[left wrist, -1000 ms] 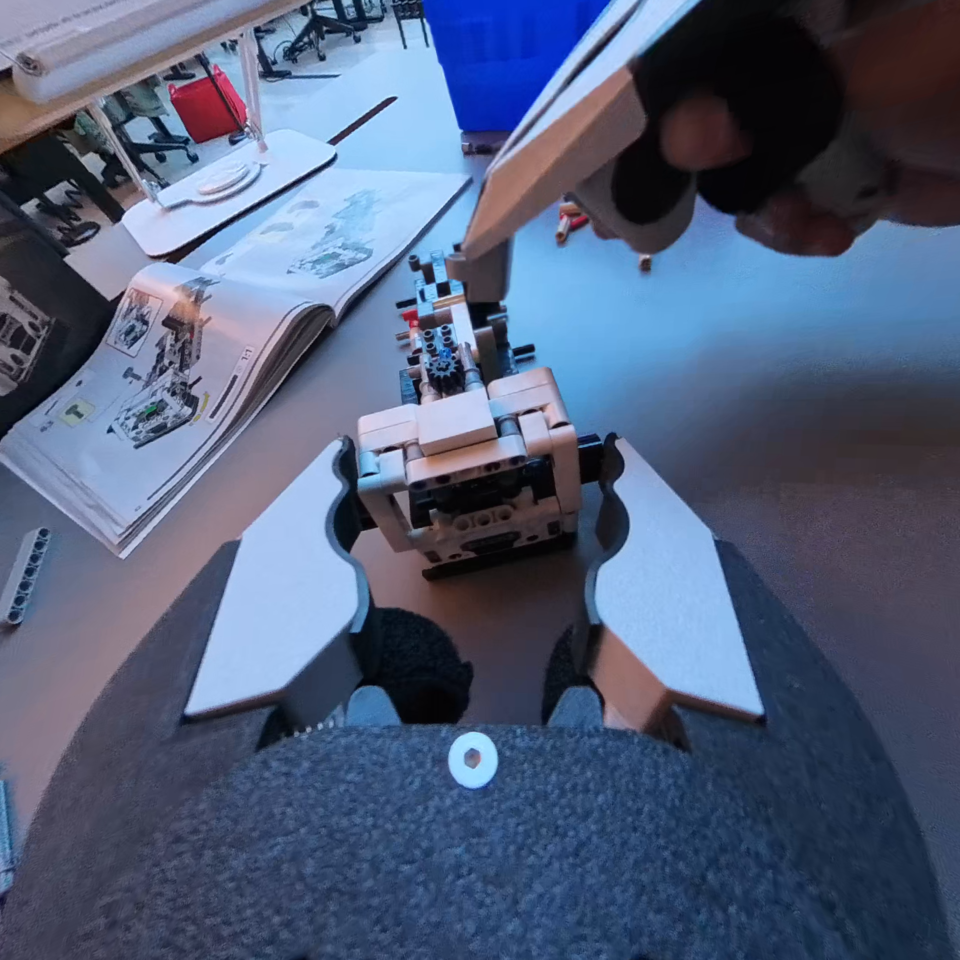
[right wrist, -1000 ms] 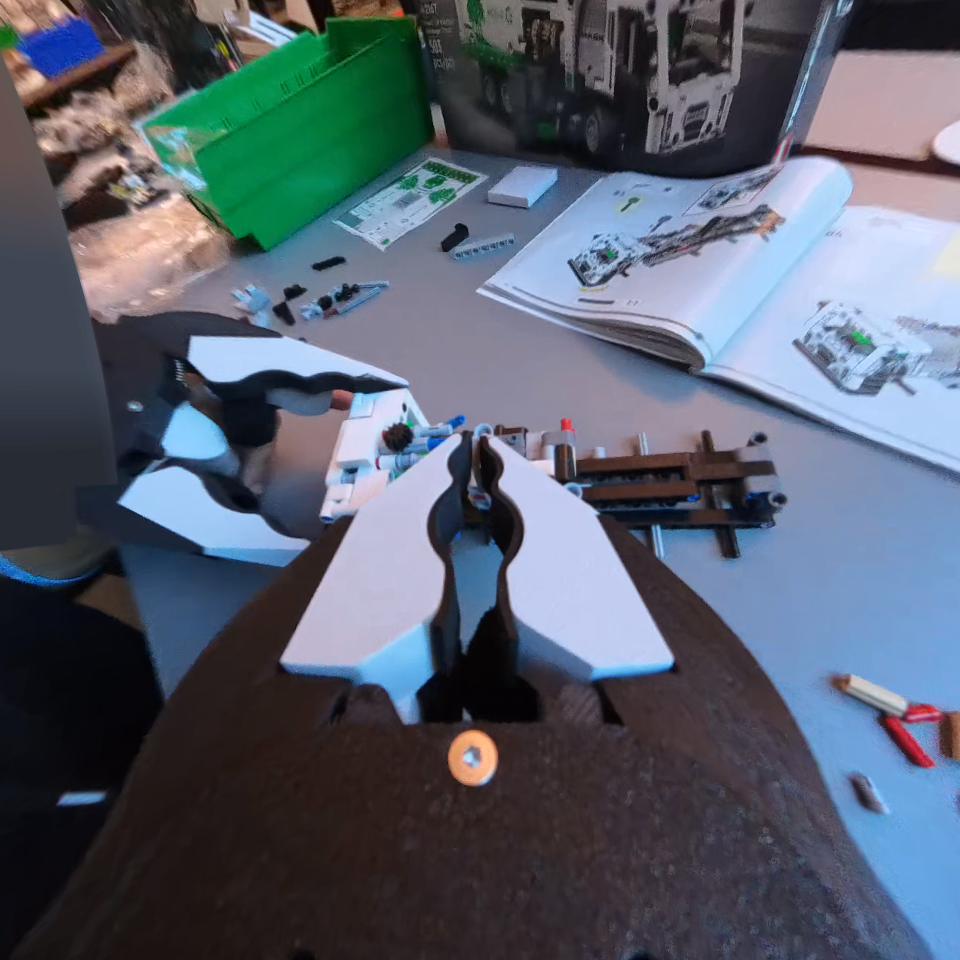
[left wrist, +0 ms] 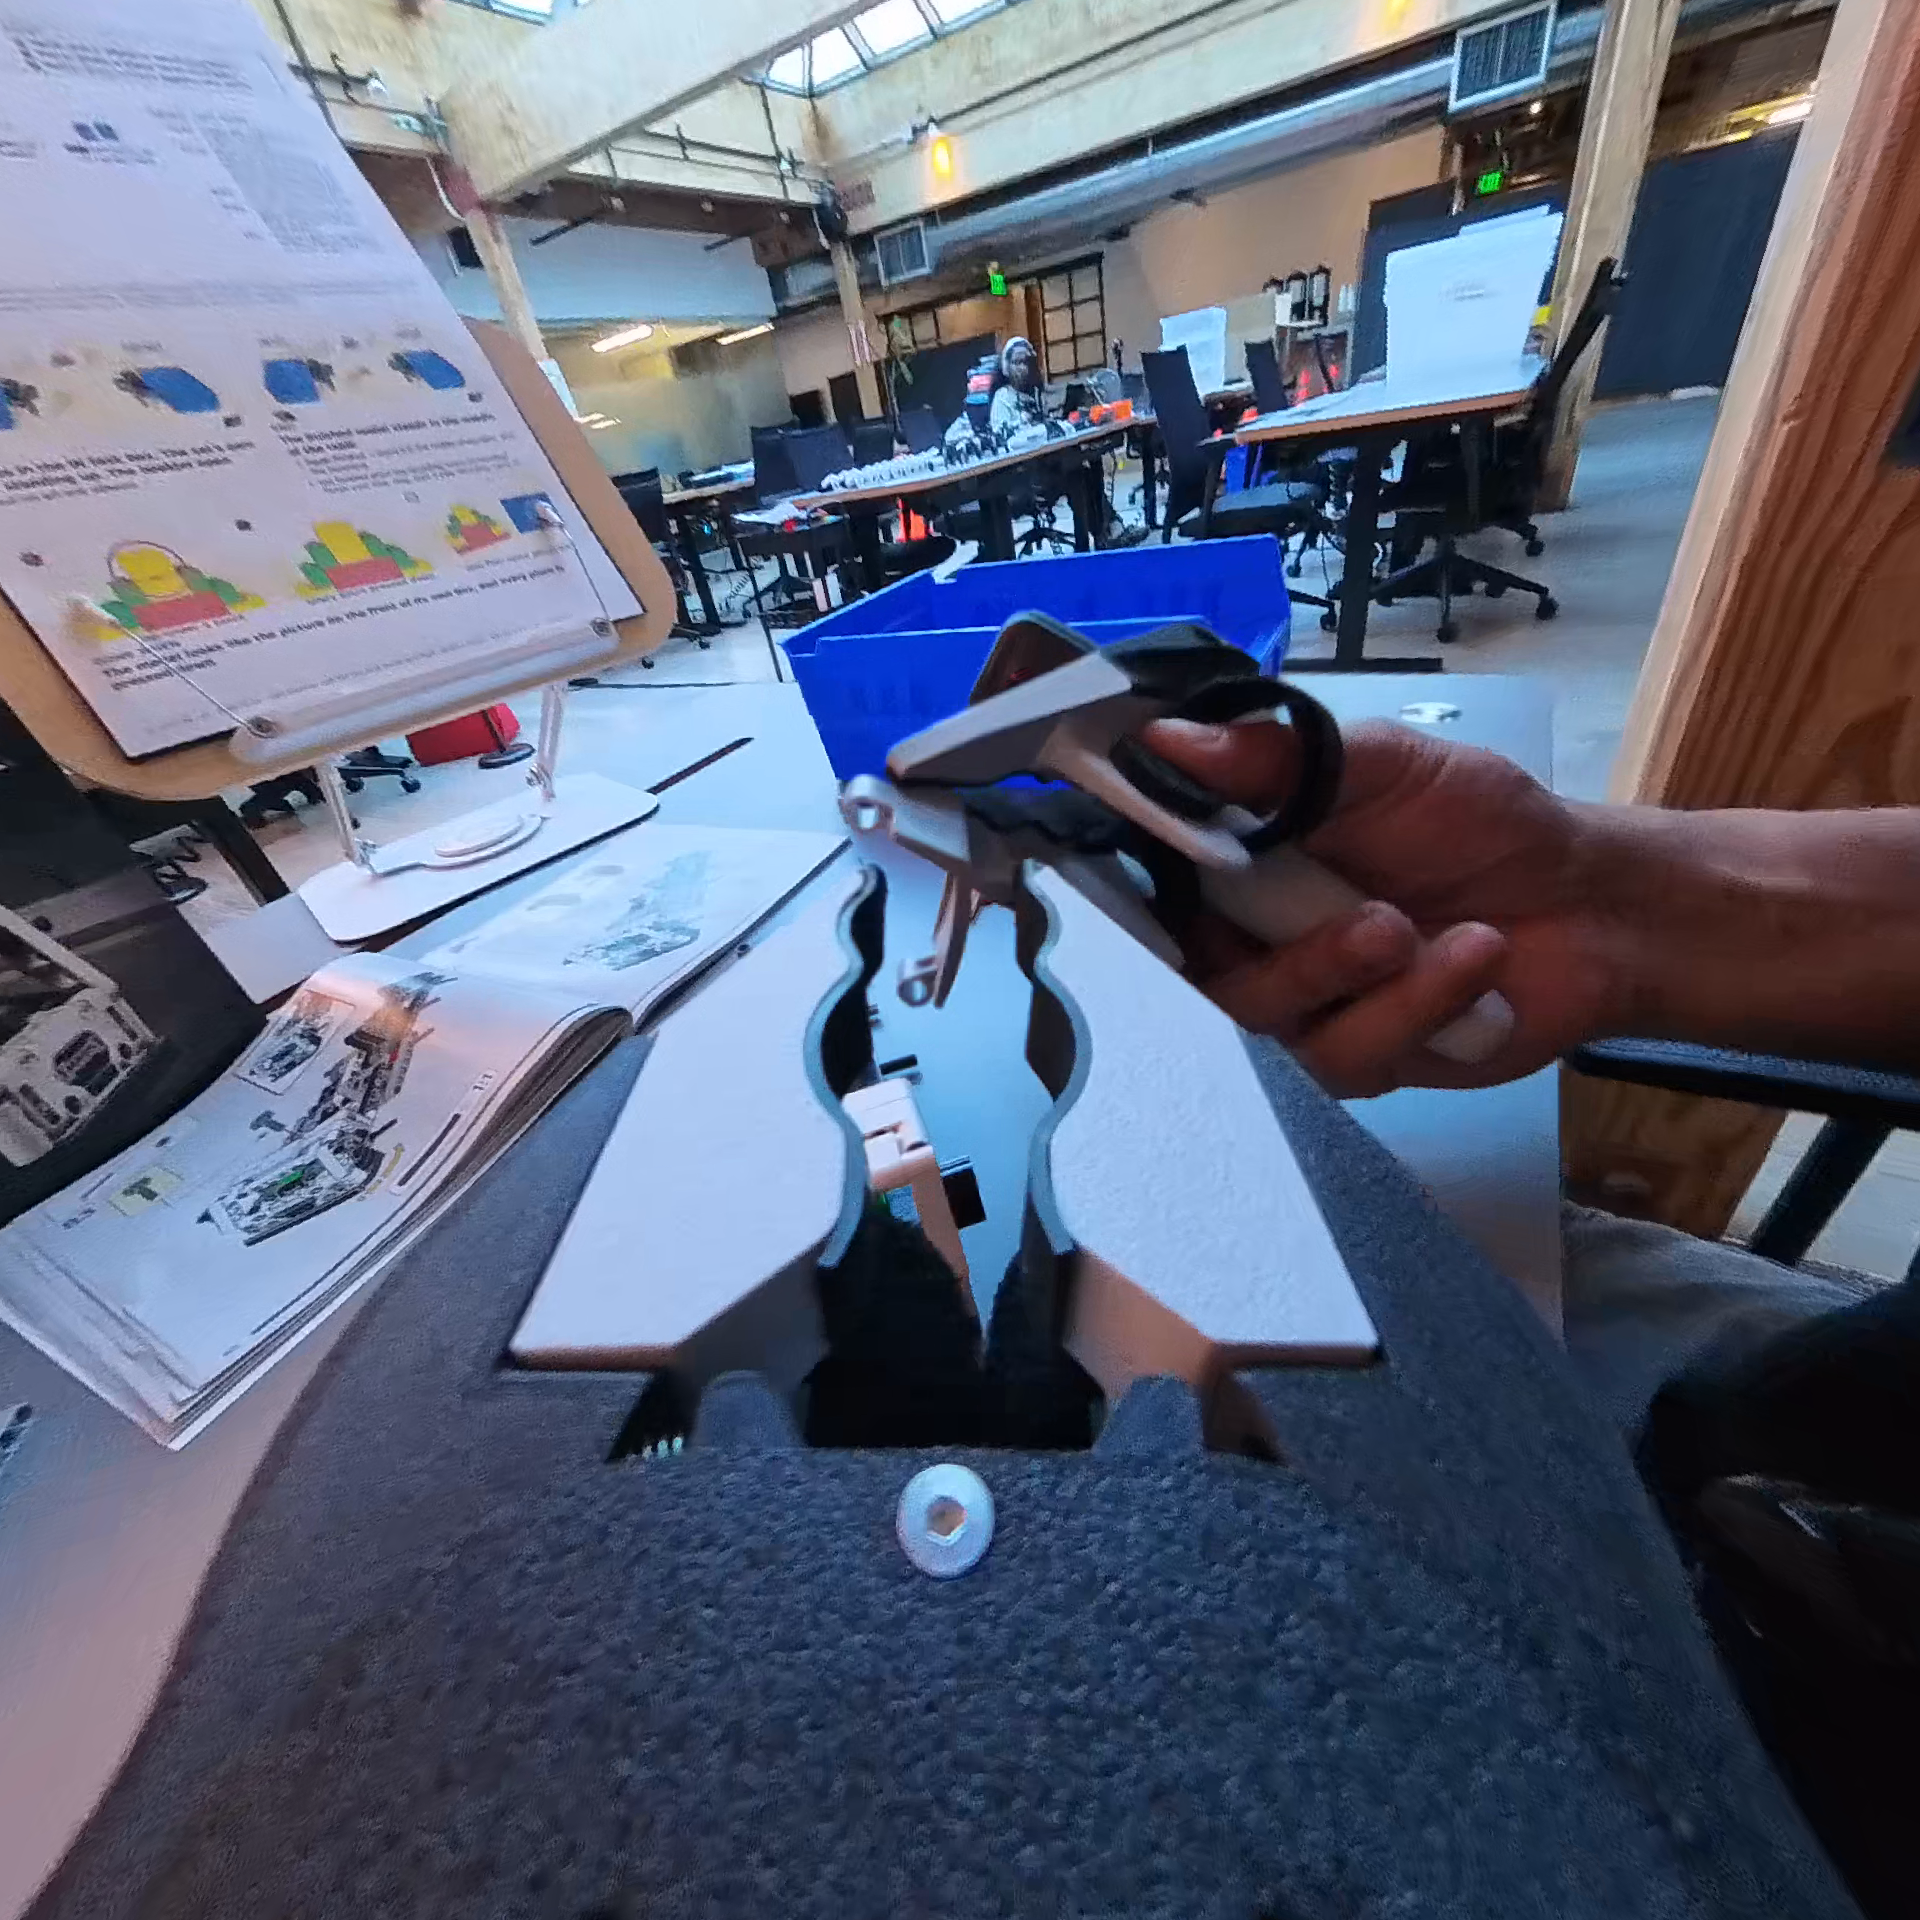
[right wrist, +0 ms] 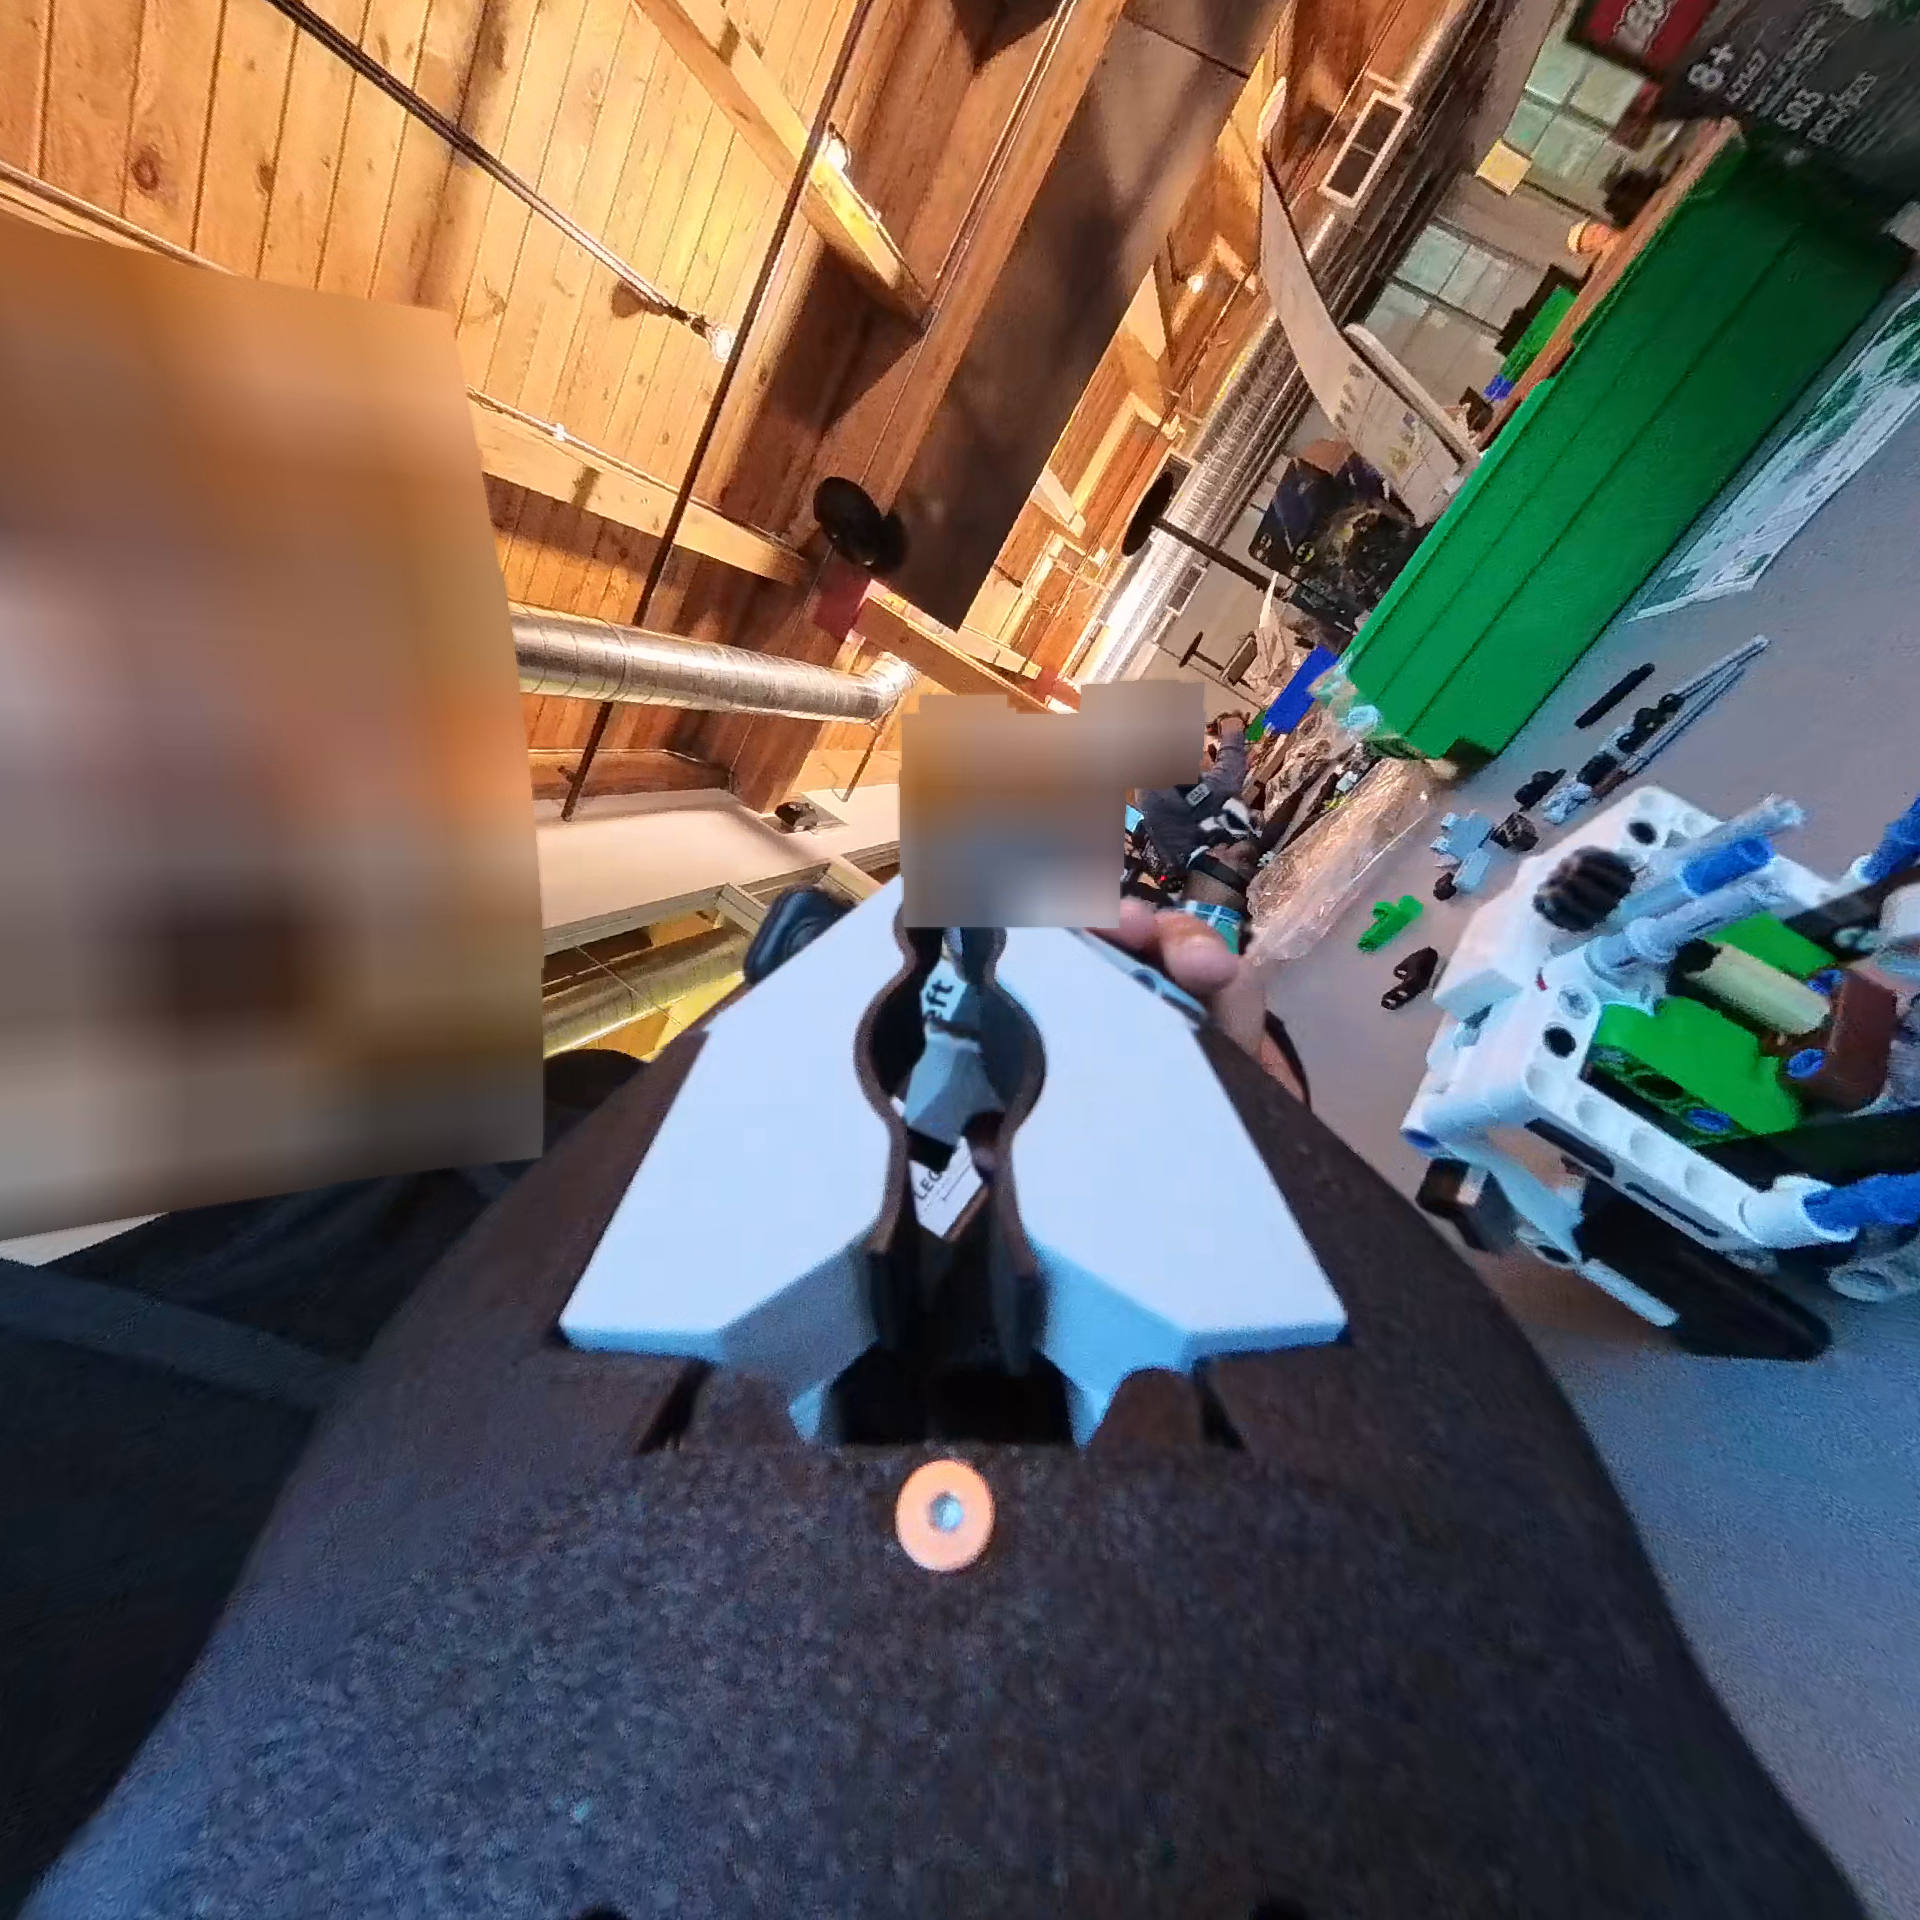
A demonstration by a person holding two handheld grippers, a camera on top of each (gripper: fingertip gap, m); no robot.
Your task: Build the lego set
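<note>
Grey piece (left wrist: 935, 956): above the model (right wrist: 1662, 1060), hanging from the right tool's tips.
Right tool (left wrist: 904, 800): raised above the model, nearly closed, pinching the piece.
Left tool (left wrist: 951, 894): above the model, partly open, holding nothing.
Model: white, green and blue, resting on the surface (right wrist: 1766, 1558).
Manual (left wrist: 312, 1143): open, left of the model.
Blue bin (left wrist: 1039, 613): beyond the model.

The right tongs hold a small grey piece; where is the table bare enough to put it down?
Bare: the grey table beside the white model, and the strip between the open booklet and blue bin. Crowded: loose parts by the green bin.
</note>
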